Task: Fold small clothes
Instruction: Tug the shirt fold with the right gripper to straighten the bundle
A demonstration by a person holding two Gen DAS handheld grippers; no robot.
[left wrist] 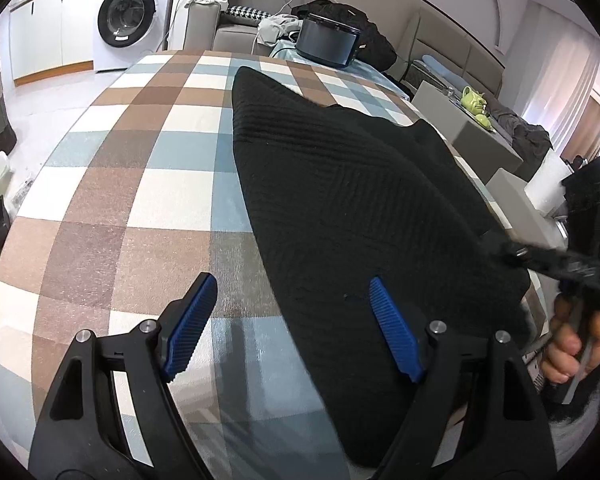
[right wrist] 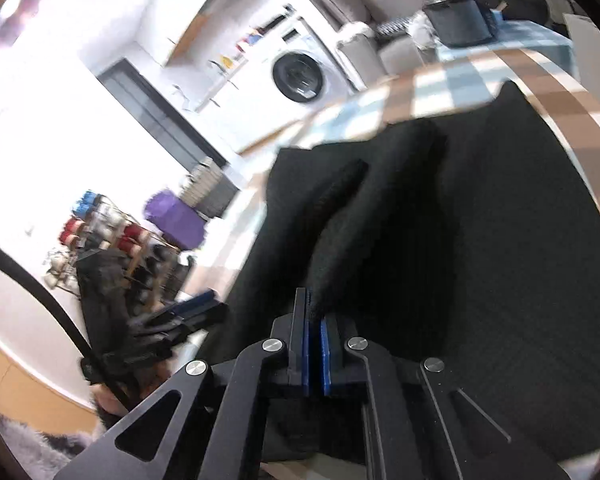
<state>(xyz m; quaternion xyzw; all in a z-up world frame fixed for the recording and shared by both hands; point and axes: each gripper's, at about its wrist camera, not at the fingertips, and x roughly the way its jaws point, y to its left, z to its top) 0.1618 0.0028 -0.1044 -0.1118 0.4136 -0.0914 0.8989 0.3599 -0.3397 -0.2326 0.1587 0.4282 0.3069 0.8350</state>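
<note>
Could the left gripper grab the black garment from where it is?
Probably yes. The left gripper is open just above the black garment, one finger already over the fabric, and nothing lies between them.

We can read no text in either view; the washing machine (left wrist: 130,16) carries a label on its top panel and a small display beside it, but both are too small for us to make out; in the right wrist view the same machine (right wrist: 300,76) is blurred, and we find no legible brand, number or sign on it.
</note>
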